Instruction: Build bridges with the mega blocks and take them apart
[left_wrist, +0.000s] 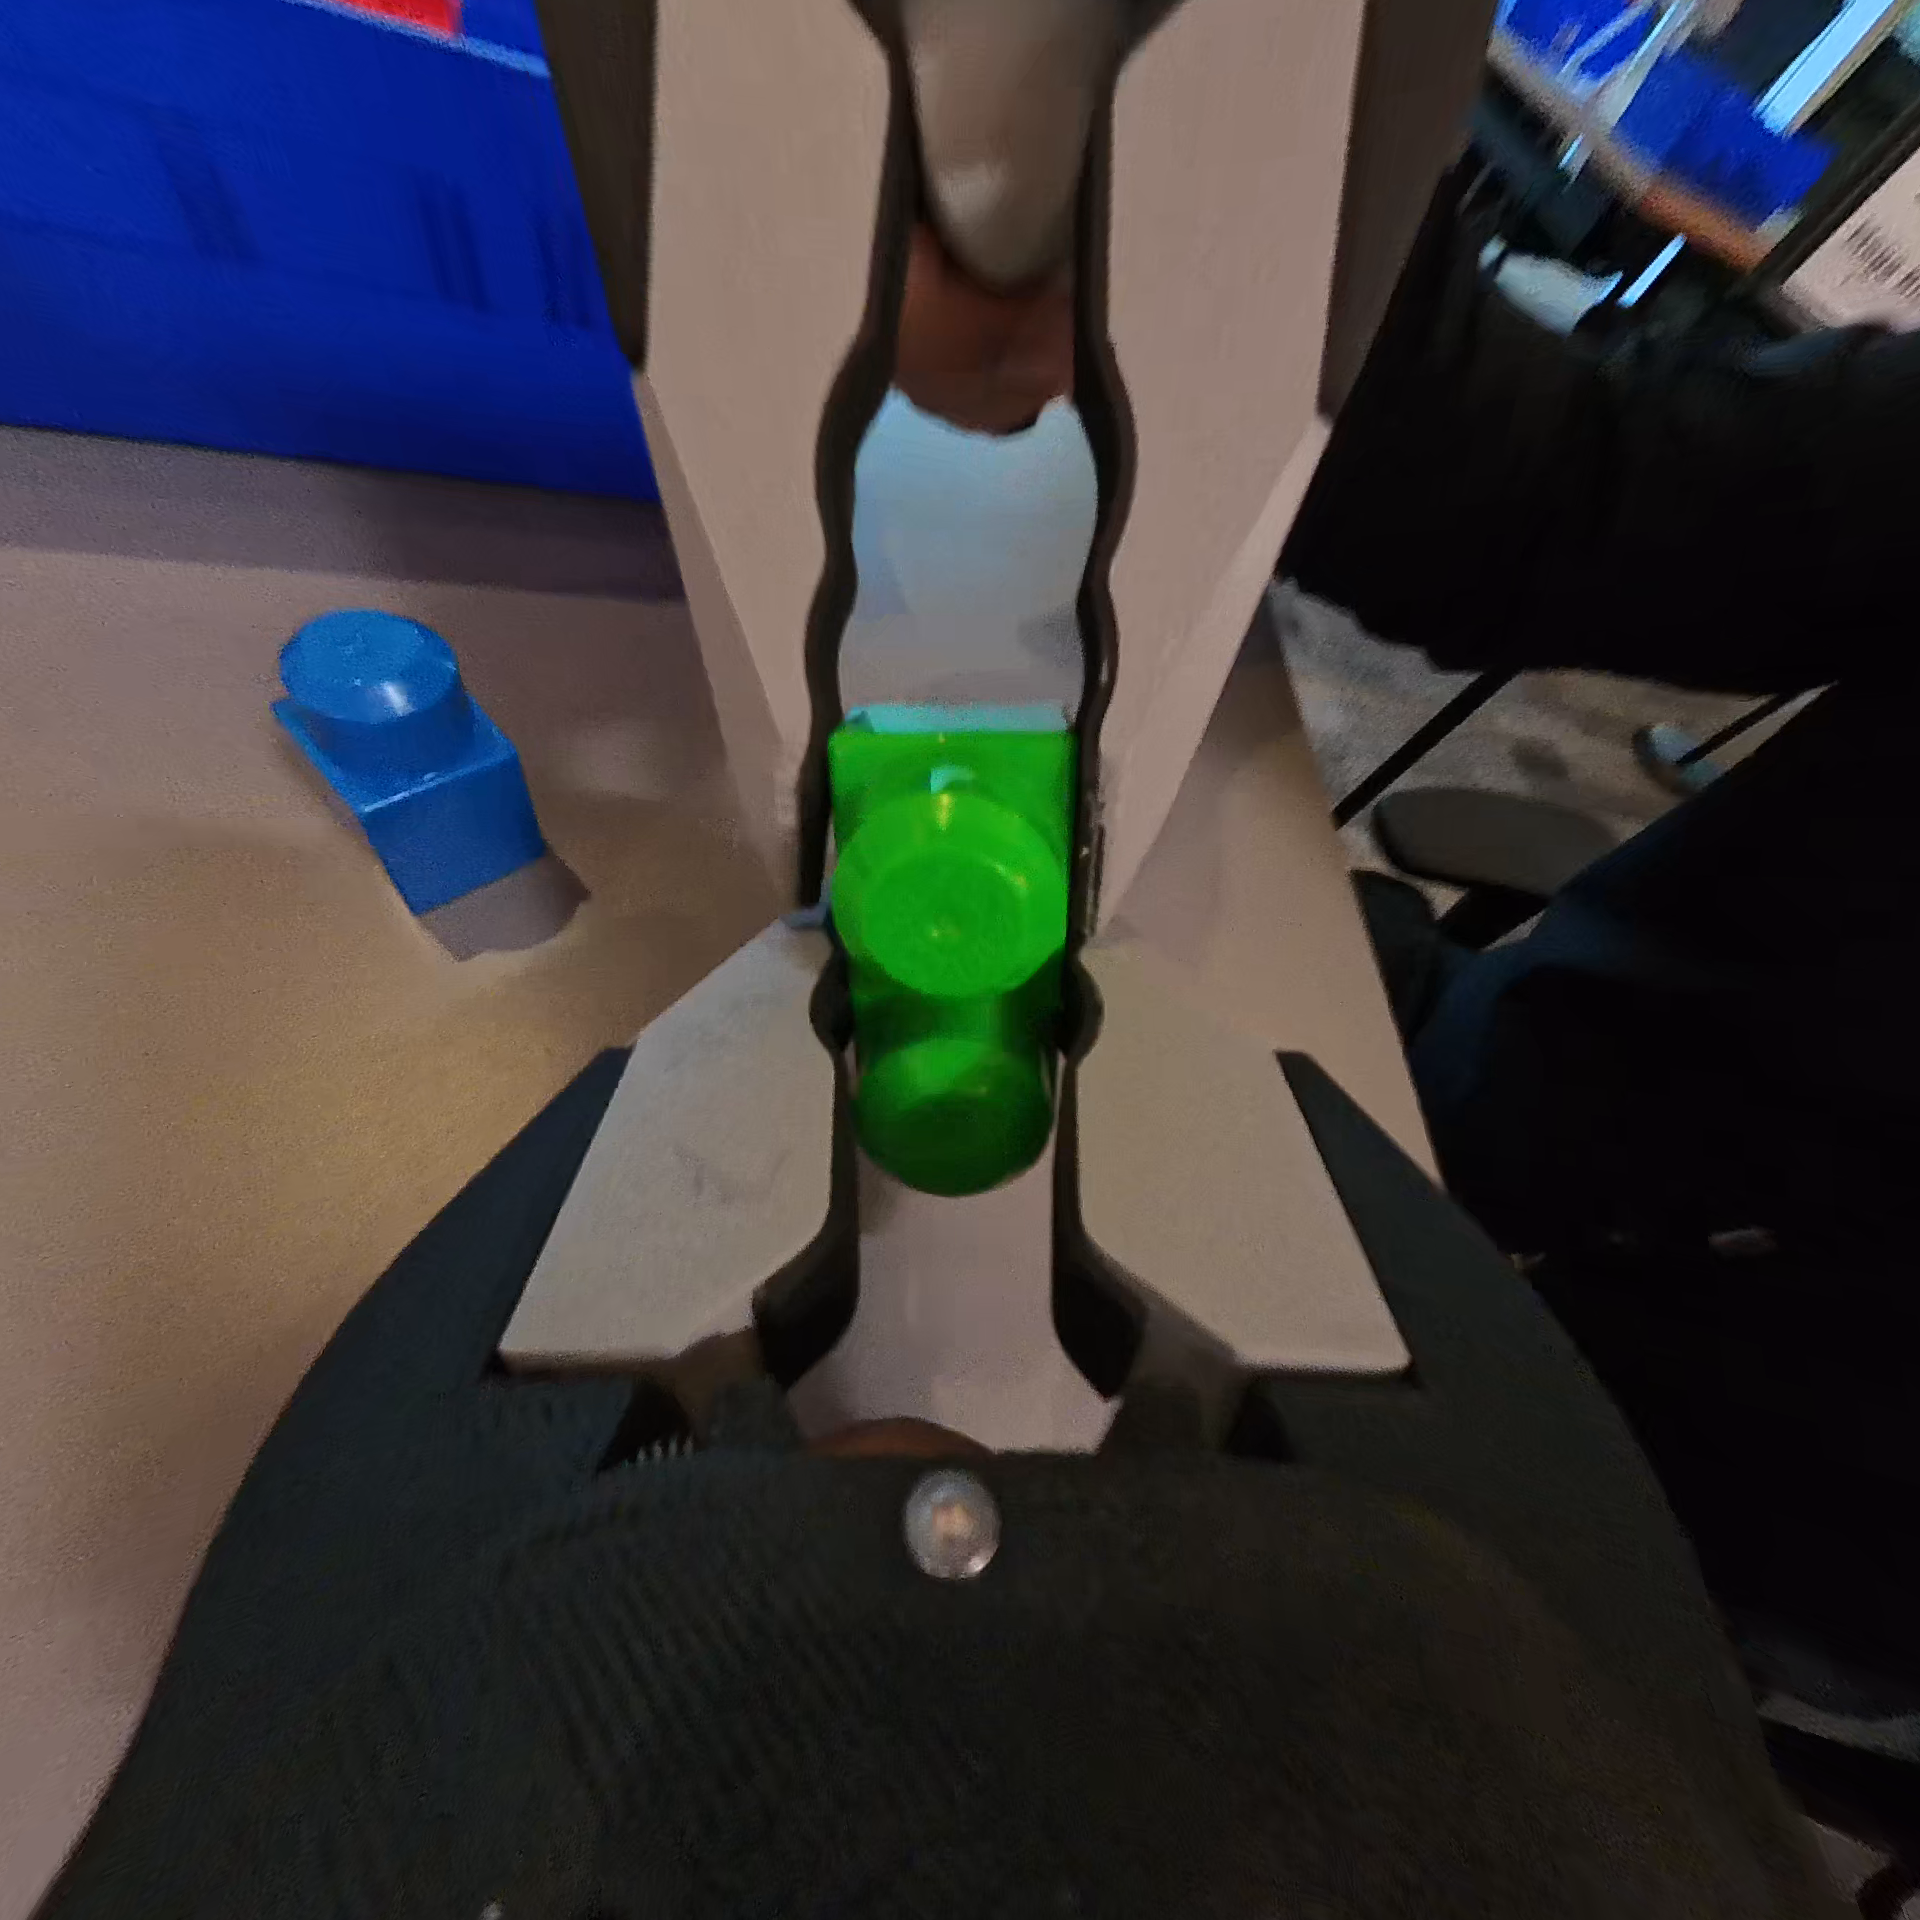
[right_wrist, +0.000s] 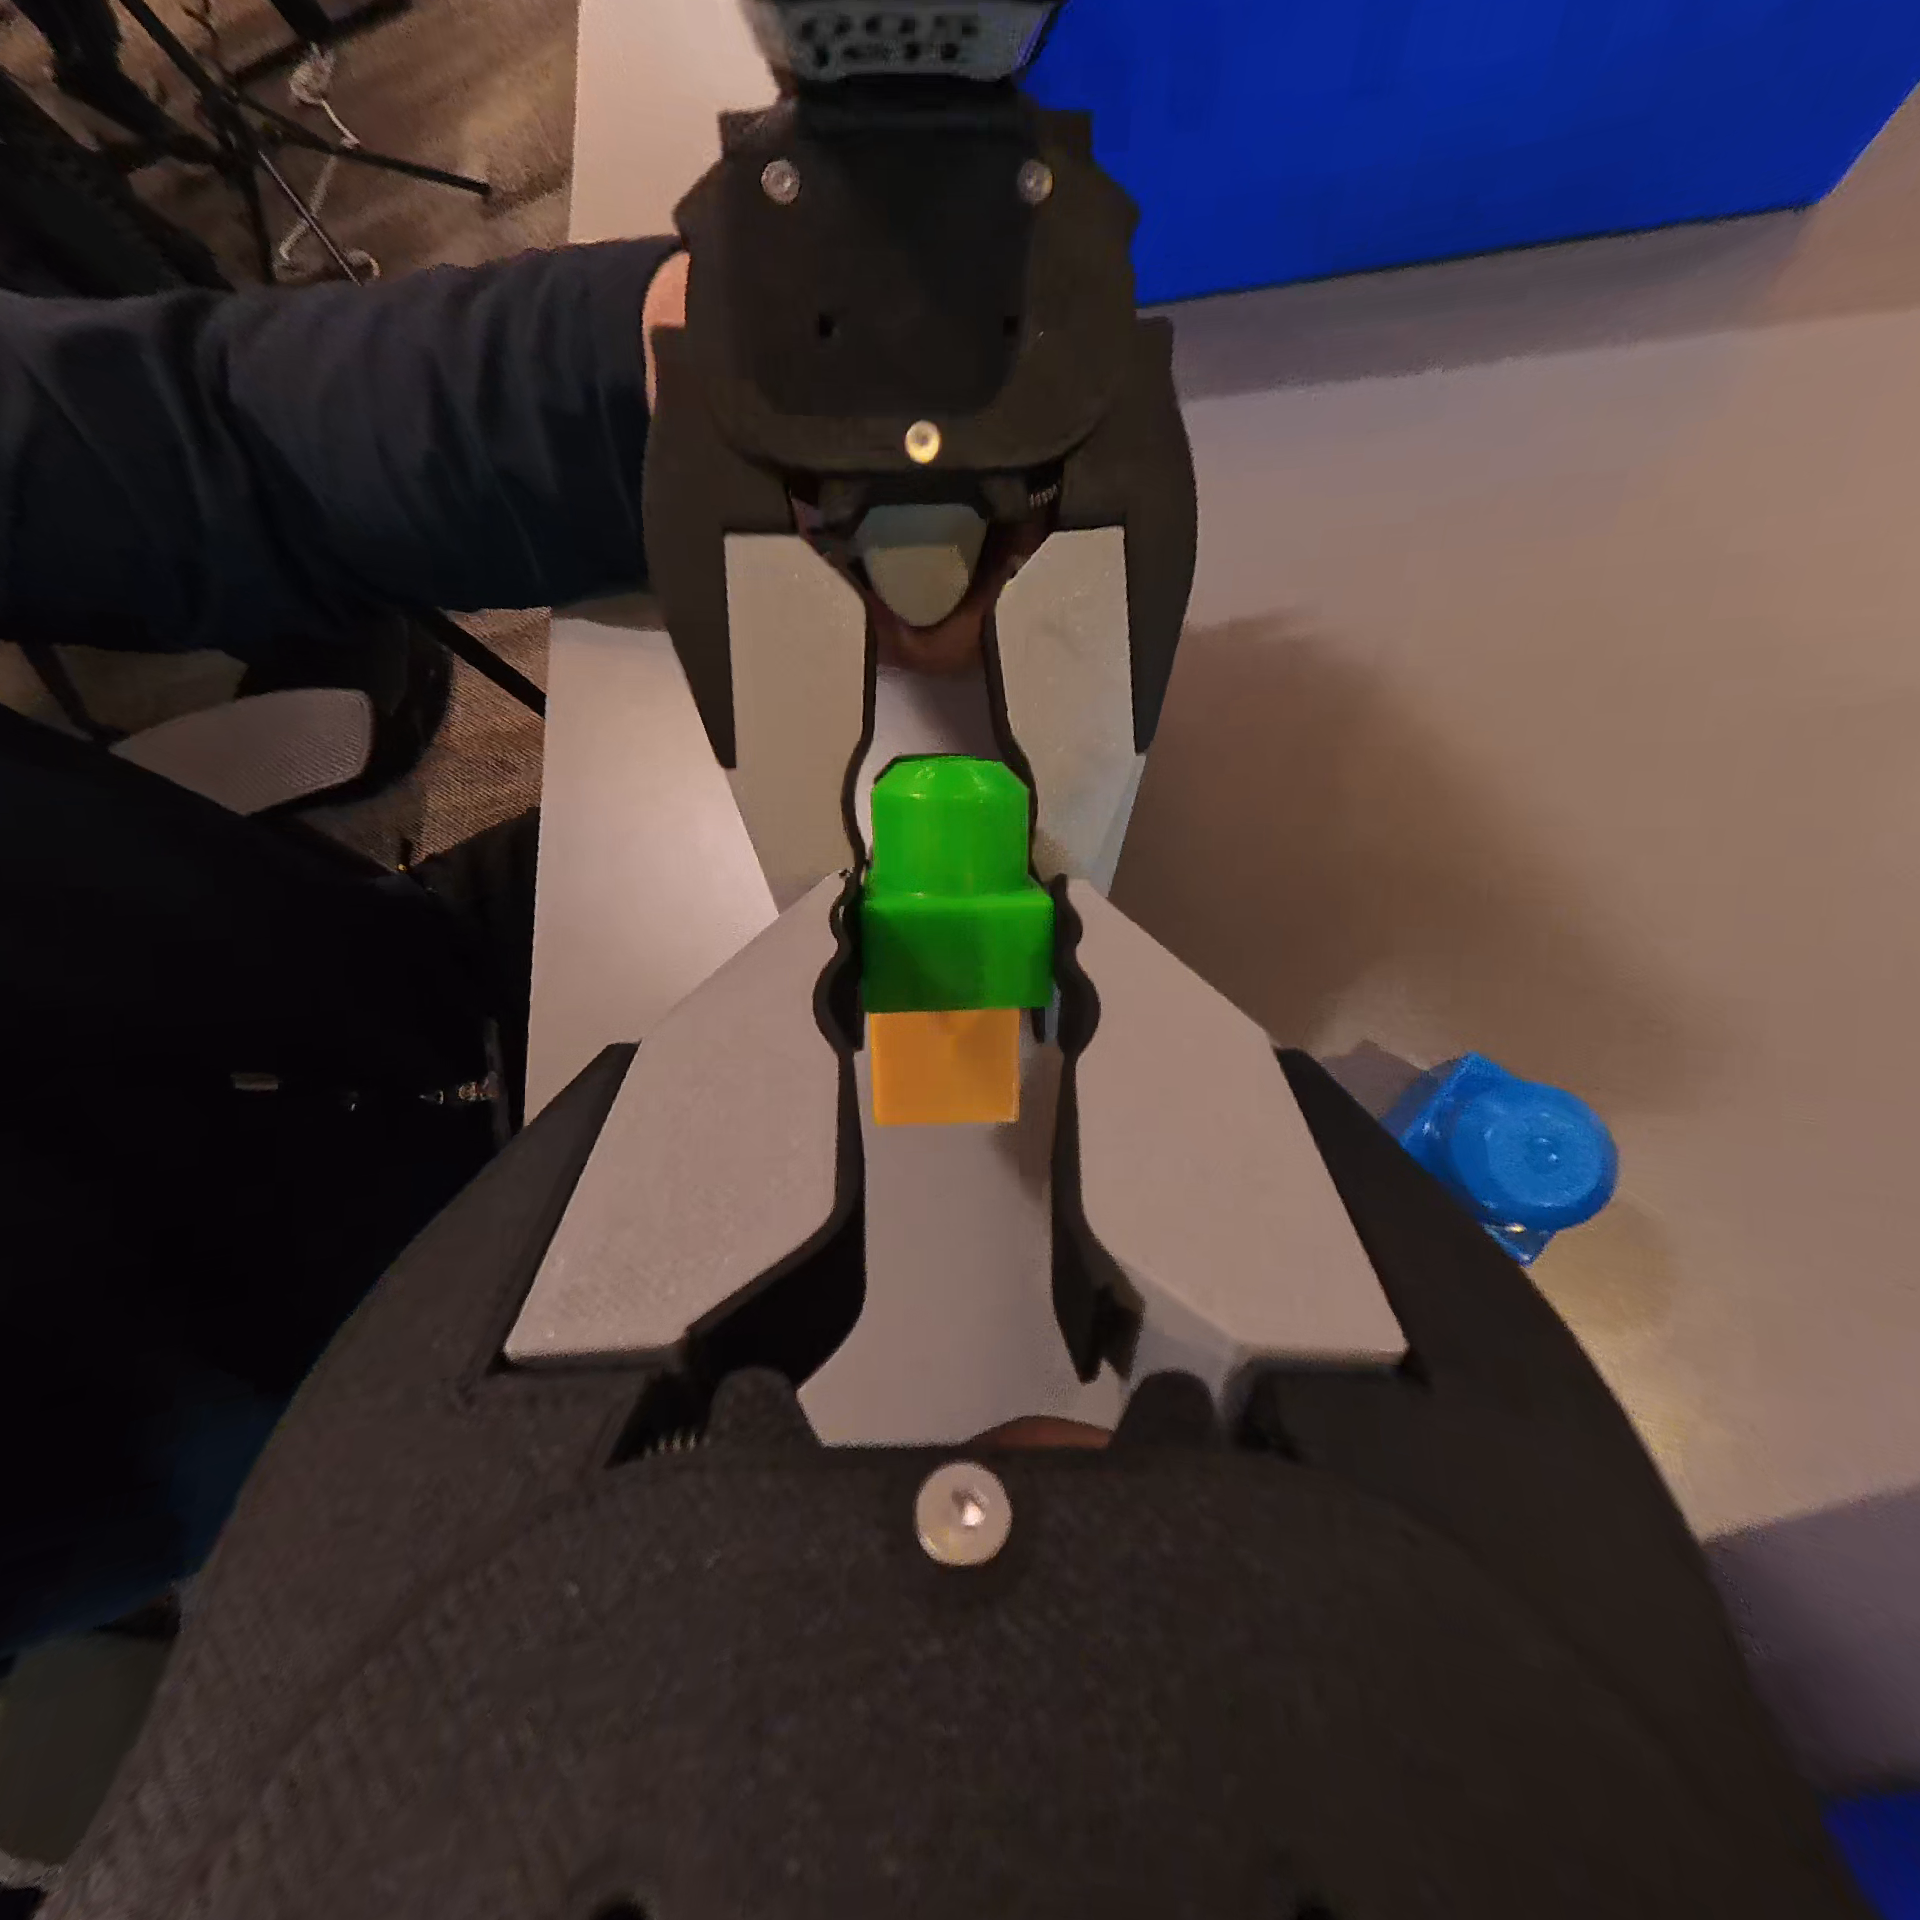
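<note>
In the centre of both wrist views, the two grippers met nose to nose over the pale counter (right_wrist: 1558, 623), sharing a small stack: a green block (right_wrist: 951, 935) plugged onto a yellow block (right_wrist: 943, 1070).

The right gripper (right_wrist: 951, 956) had its fingers (right_wrist: 1070, 966) closed against the flat sides of the green block's square base, with the yellow block hanging toward the camera between them. This looked like the anchoring hold.

The left gripper (left_wrist: 951, 904) came in from the opposite end, and its fingers (left_wrist: 826, 997) were closed around the green block's round stud. Whether they pressed firmly on it could not be told; in the right wrist view they seemed to hug it closely.

Holding both ends in the air suggested a pull or twist to separate pieces, or a handover, rather than placing.

A loose blue block (left_wrist: 410, 758) lay on the counter, left of centre in the left wrist view and lower right in the right one, well apart from the stack. It was probably waiting its turn.
</note>
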